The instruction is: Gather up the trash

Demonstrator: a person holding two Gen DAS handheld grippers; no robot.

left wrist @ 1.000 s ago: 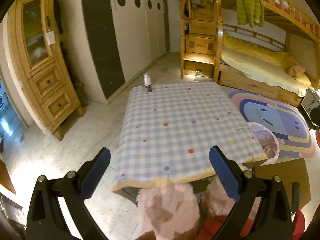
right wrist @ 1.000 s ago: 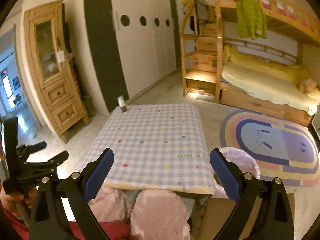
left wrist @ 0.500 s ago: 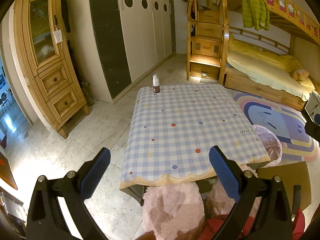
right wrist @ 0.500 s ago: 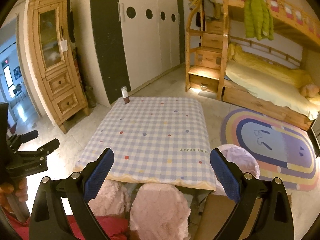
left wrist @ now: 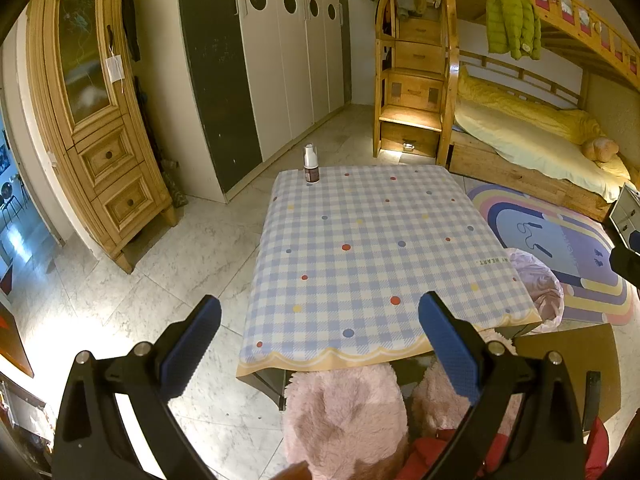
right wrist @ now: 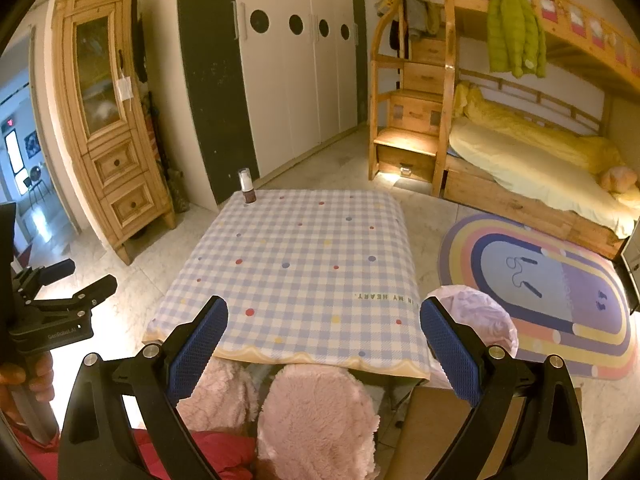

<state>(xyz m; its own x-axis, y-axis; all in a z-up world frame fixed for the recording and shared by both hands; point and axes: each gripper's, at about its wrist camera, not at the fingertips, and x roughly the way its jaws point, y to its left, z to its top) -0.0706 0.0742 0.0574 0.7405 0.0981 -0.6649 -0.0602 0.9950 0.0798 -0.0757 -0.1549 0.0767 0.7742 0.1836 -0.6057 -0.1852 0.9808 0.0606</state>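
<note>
Right wrist view alone shows left gripper (right wrist: 86, 280), hand (right wrist: 28, 376)

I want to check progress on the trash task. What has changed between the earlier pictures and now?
Only the views shifted: both cameras show the table and the bottle a little differently framed, so the grippers moved slightly. Nothing was taken or let go. The left gripper and the right gripper stay open and empty. The bottle still stands upright at the table's far left corner, and the pink bag remains beside the table.

The tablecloth (right wrist: 312, 264) reads "IN MY HEART"; the left hand-held gripper (right wrist: 60, 292) reads "GenRobot.AI".
</note>
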